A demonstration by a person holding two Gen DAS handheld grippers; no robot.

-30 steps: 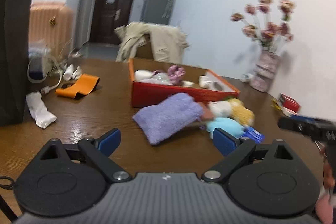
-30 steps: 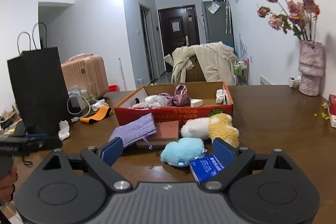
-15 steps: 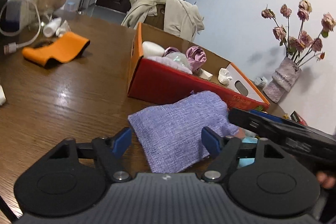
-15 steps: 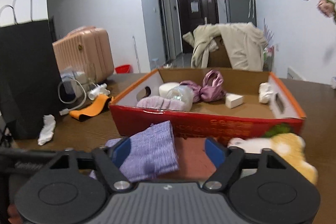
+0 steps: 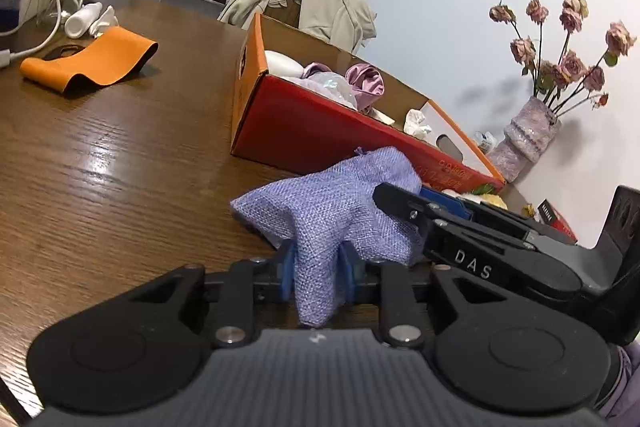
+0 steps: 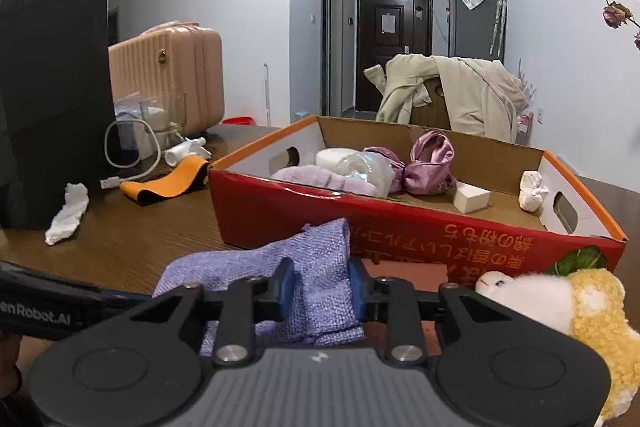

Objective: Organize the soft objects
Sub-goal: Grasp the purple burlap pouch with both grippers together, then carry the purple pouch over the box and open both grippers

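A lilac woven cloth pouch (image 5: 332,203) lies on the brown table in front of the red cardboard box (image 5: 304,131). My left gripper (image 5: 318,273) is closing on the pouch's near corner, and its blue pads press the bunched fabric. My right gripper (image 6: 320,287) is closing on another edge of the same pouch (image 6: 316,267), with fabric pinched between its pads. The right gripper's black fingers (image 5: 448,227) cross in from the right of the left wrist view. The box (image 6: 400,227) holds a pink satin cloth (image 6: 428,163), pale fabrics and a white block.
A white and yellow plush toy (image 6: 560,311) lies right of the pouch. A brown flat pad (image 6: 404,273) sits under it. An orange strap (image 5: 92,61), a black paper bag (image 6: 52,99), a crumpled tissue (image 6: 68,213), cables and a flower vase (image 5: 528,139) stand around the table.
Both grippers came forward and down to the lilac pouch, and their jaws went from wide apart to pinching its fabric. The pouch is now bunched up between them.
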